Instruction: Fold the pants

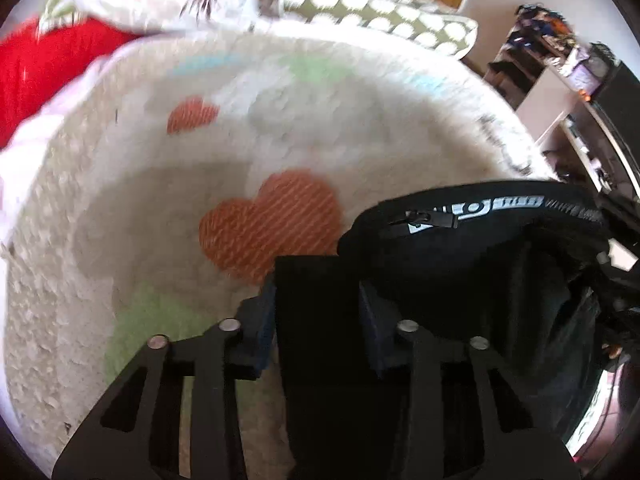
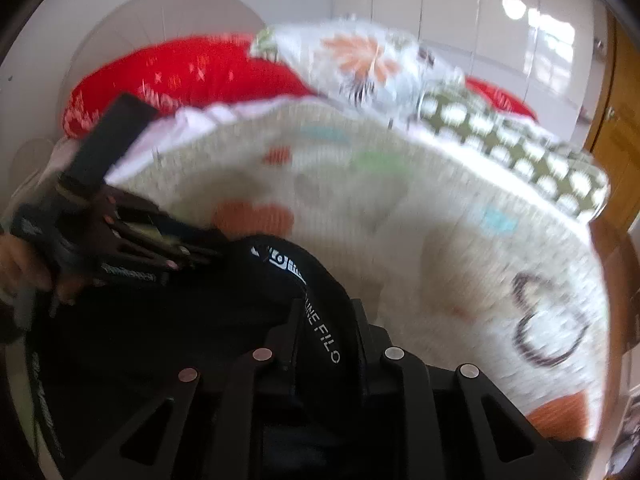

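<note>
Black fabric fills both my views: the pants (image 1: 472, 264) hang bunched between my two tongs, lifted above the cream blanket (image 1: 132, 216). My left gripper (image 1: 318, 300) is clamped on a flat fold of the pants. My right gripper (image 2: 326, 332) pinches the strip with white lettering (image 2: 320, 328), its fingers closed against the cloth. A zipper (image 1: 424, 218) with a white printed band runs along the upper edge of the pants in the left view.

From the right wrist I see my left hand (image 2: 28, 264) holding the other tool at the far left end of the pants. Nothing lies on the blanket under the pants that I can make out; the pictures are blurred.

Beyond the blanket's far edge lie a red pillow (image 2: 188, 72), a floral pillow (image 2: 360, 60) and a green pillow with white dots (image 2: 508, 140). Past the blanket's right side stand cluttered shelves (image 1: 560, 76). Behind the pillows are white glossy cupboard doors (image 2: 500, 20) and a wooden door (image 2: 620, 120).
</note>
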`<state>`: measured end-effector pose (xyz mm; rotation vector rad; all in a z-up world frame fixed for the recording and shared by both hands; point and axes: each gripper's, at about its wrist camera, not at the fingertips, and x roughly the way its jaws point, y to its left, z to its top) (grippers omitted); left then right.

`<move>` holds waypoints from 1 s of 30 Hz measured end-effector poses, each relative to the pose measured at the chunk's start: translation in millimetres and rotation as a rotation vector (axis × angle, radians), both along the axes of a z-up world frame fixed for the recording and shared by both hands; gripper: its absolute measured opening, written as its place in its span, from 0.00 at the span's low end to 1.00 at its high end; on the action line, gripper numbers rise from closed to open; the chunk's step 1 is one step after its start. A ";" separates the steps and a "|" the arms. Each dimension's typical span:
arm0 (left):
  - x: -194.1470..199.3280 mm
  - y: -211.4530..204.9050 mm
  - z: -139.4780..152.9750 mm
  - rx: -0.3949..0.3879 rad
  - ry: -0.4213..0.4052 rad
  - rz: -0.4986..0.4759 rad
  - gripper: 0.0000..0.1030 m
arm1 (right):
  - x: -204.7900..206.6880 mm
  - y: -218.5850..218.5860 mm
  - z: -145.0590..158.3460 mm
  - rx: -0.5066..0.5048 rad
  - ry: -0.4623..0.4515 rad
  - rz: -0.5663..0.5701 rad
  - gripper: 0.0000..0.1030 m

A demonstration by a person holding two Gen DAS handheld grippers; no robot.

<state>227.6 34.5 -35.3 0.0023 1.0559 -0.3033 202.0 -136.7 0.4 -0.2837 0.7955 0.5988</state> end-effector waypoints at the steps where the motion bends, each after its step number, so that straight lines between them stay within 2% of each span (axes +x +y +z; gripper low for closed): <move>1: -5.1 -1.7 8.8 0.008 -0.035 -0.006 0.32 | -5.2 1.5 13.7 0.008 -0.028 -0.001 0.18; 3: -19.7 -1.2 35.9 0.014 -0.129 -0.005 0.30 | -23.8 3.7 43.0 0.028 -0.091 0.000 0.18; 5: -35.7 6.9 63.9 -0.018 -0.207 0.010 0.29 | -43.7 5.9 65.5 0.049 -0.141 0.005 0.18; 7: -66.9 20.2 96.1 -0.031 -0.323 0.023 0.29 | -81.8 8.3 89.3 0.058 -0.216 0.025 0.18; 10: -113.4 34.4 116.3 -0.032 -0.427 0.056 0.29 | -135.6 17.0 95.5 0.116 -0.242 0.073 0.18; 12: -147.0 47.6 112.1 -0.008 -0.460 0.108 0.29 | -168.4 34.0 75.5 0.092 -0.206 0.122 0.18; 13: -164.3 55.4 104.5 -0.010 -0.468 0.138 0.30 | -181.7 45.6 58.2 0.072 -0.155 0.149 0.18; 14: -174.4 61.4 95.6 -0.010 -0.458 0.164 0.36 | -191.8 57.9 38.3 0.051 -0.081 0.178 0.20; 15: -182.5 69.5 84.8 -0.007 -0.425 0.191 0.39 | -196.5 66.2 24.1 0.031 -0.022 0.201 0.21; 16: -186.8 76.8 71.8 -0.008 -0.388 0.212 0.41 | -202.4 79.6 2.4 -0.015 0.079 0.239 0.23; 18: -197.4 101.0 47.9 -0.044 -0.295 0.262 0.41 | -209.2 90.2 -16.8 -0.054 0.204 0.280 0.26; 20: -211.6 117.4 36.6 -0.068 -0.247 0.324 0.41 | -217.9 81.8 -14.7 0.014 0.246 0.276 0.30; 21: -220.9 123.6 36.1 -0.081 -0.242 0.339 0.41 | -219.2 74.5 -11.1 0.046 0.247 0.262 0.36; 23: -235.6 129.5 41.0 -0.089 -0.249 0.368 0.41 | -222.8 44.9 3.0 0.123 0.232 0.196 0.41; 25: -249.8 129.1 51.7 -0.071 -0.290 0.388 0.45 | -222.7 3.5 15.6 0.169 0.176 0.070 0.45; 27: -260.1 128.3 63.0 -0.085 -0.342 0.406 0.56 | -214.9 -43.5 20.3 0.178 0.125 -0.088 0.49; 29: -267.3 133.0 72.5 -0.134 -0.393 0.416 0.77 | -200.3 -91.2 14.2 0.152 0.124 -0.279 0.54; 30: -268.1 131.0 75.7 -0.152 -0.404 0.412 0.79 | -190.8 -119.0 6.8 0.140 0.139 -0.381 0.54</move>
